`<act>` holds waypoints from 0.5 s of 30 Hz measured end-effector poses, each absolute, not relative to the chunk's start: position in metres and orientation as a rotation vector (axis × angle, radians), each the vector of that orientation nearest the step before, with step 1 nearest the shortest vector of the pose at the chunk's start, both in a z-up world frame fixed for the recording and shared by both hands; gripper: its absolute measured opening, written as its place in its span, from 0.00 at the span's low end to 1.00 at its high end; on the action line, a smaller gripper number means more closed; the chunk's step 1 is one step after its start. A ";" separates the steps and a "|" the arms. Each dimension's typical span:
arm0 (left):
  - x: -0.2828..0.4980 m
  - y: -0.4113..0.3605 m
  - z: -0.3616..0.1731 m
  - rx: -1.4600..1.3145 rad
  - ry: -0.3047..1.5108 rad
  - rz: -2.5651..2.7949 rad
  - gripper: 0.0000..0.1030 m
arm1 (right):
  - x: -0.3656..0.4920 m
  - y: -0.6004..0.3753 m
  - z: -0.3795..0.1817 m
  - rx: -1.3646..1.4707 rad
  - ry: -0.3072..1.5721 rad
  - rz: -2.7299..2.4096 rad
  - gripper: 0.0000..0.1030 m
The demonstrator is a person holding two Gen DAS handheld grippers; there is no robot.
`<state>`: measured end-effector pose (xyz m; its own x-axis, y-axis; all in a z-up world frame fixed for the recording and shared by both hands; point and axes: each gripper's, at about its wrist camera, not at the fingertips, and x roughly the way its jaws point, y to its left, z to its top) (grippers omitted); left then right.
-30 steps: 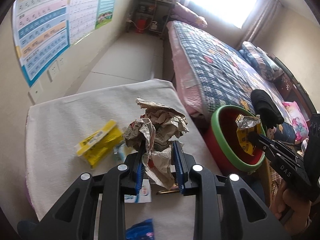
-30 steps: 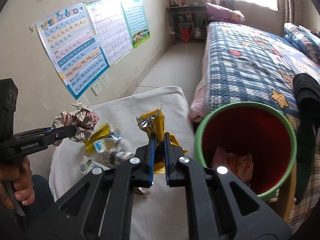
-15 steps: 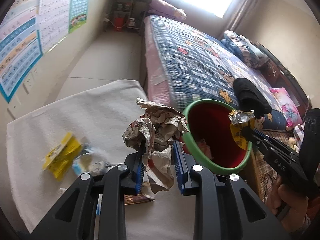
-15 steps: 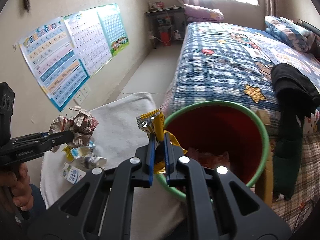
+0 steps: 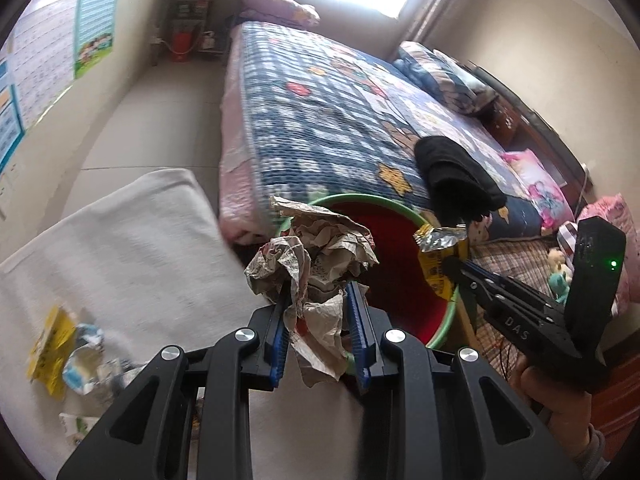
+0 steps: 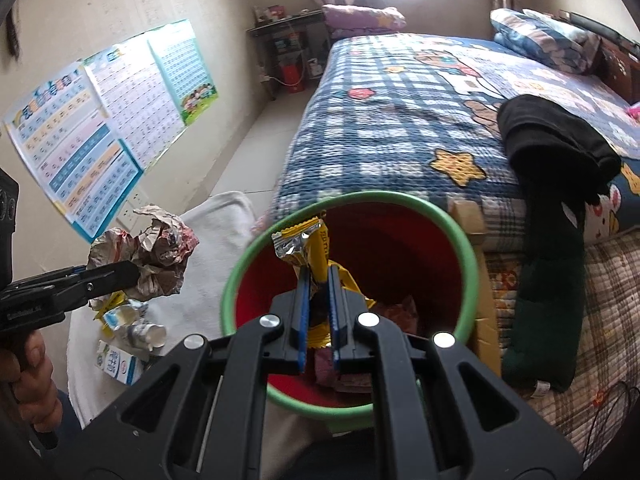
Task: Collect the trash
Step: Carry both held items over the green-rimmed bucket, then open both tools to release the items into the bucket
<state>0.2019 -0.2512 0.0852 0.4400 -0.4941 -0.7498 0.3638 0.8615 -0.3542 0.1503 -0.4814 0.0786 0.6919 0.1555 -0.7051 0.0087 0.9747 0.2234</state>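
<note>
Beside the bed (image 6: 400,128), over the red bin (image 6: 460,248), the right tool (image 6: 318,280) clenched a yellow wrapper (image 6: 308,248) and the left tool (image 5: 316,300) clenched crumpled paper (image 5: 316,248).

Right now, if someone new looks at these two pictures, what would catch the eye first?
First the red bin with its green rim, beside the bed: the right gripper holds a yellow wrapper over its mouth. Next the paper ball, clamped in the left gripper at the bin's edge. More litter lies on the white cloth to the left.
</note>
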 end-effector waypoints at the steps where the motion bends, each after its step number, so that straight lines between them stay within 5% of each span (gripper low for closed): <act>1: 0.204 -0.259 0.085 -0.142 0.983 -0.547 0.24 | 0.151 -0.487 0.077 0.223 0.804 0.076 0.09; 15: 0.221 -0.326 0.073 -0.102 1.023 -0.631 0.30 | 0.161 -0.527 0.065 0.269 0.809 0.035 0.10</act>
<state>0.2208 -0.3256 0.0728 0.3609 -0.5348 -0.7641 0.4422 0.8194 -0.3647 0.1608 -0.5272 0.0650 0.6915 0.1330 -0.7101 0.0717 0.9654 0.2507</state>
